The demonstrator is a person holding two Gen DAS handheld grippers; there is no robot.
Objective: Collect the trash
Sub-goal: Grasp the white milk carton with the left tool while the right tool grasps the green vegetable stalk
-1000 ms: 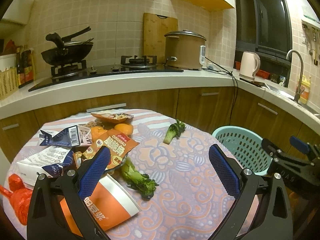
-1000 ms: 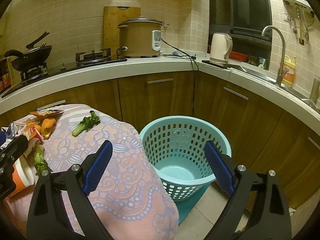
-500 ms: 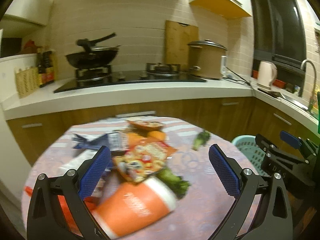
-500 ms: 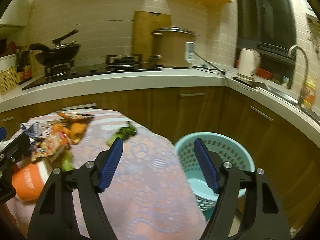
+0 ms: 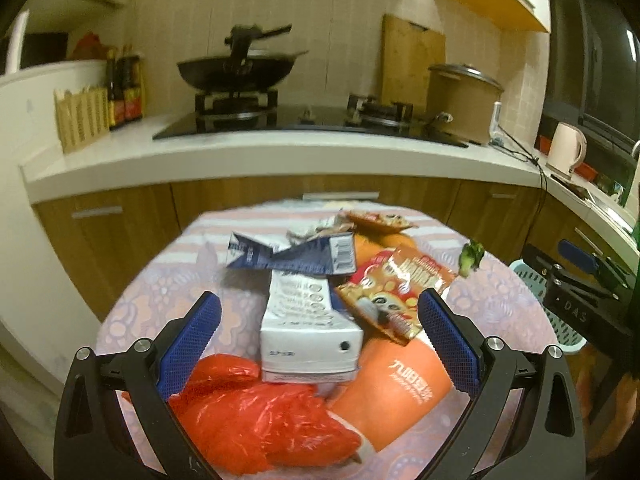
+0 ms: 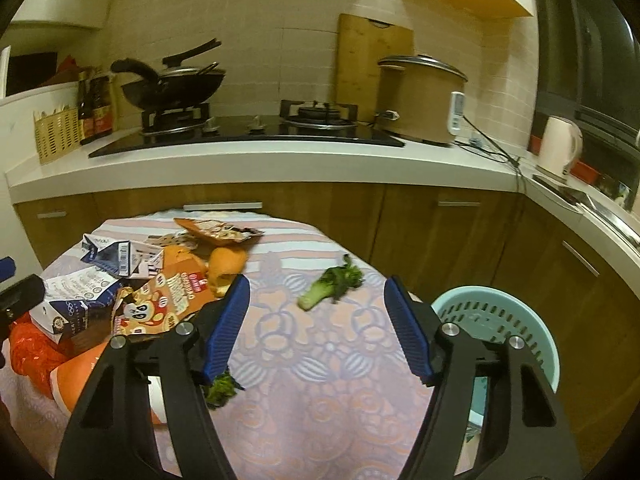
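The trash lies heaped on the left half of the round, cloth-covered worktop (image 6: 328, 364), with the pale blue basket (image 6: 532, 332) standing on the floor just off its right edge.

Most of it should be light and easily crushed. The white milk carton (image 5: 308, 328) is stiff card, probably empty, and its long flat sides give the surest hold. The flattened blue carton (image 5: 296, 256) behind it, toward the far edge, is thin and best pinched at a raised fold. The snack wrapper (image 5: 396, 292) and the red plastic bag (image 5: 256, 416) are limp, slick films; a bunched fold is the place to bite. The orange paper cup (image 5: 400, 388) lies on its side and would dent, so its rim is better. The broccoli piece (image 6: 330, 284), alone toward the right edge, is firm at the stalk.

By count: two cartons, two printed wrappers, counting a second wrapper (image 6: 218, 230) at the far edge, one cup, one bag, two broccoli pieces, and orange peel whose number is unclear.

The left claw (image 5: 316, 352) is spread, empty, framing the white carton. The right claw (image 6: 316, 328) has just been narrowing yet stands open, nothing between its pads, aimed at the broccoli.
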